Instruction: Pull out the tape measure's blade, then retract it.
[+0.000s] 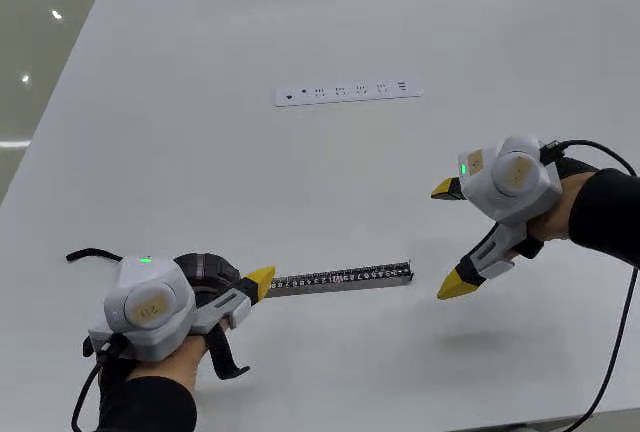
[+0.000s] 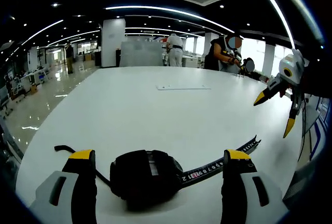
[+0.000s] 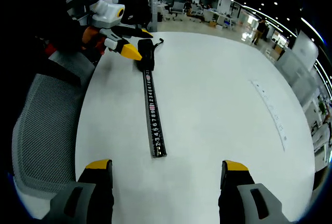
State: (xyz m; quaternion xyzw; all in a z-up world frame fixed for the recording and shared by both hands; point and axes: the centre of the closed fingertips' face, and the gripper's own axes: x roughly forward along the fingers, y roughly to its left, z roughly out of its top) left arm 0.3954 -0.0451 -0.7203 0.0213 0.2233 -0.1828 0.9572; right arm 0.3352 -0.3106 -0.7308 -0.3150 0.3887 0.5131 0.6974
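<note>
All fingers (image 2: 83, 180) apart: left gripper (image 2: 159, 154) astride tape measure (image 2: 147, 180), seemingly untouching; right gripper (image 3: 165, 165) aloft.

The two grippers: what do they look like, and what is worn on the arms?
Both the left gripper and the right gripper have rounded pale grey bodies with a beige disc, a green light, and dark jaws with yellow tips. A black cable trails from each. The sleeves are black.

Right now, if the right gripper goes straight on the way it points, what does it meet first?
Most likely the free tip of the black numbered tape blade, lying on the white table just ahead of the open right gripper, centred between its jaws. Its height is unclear.
</note>
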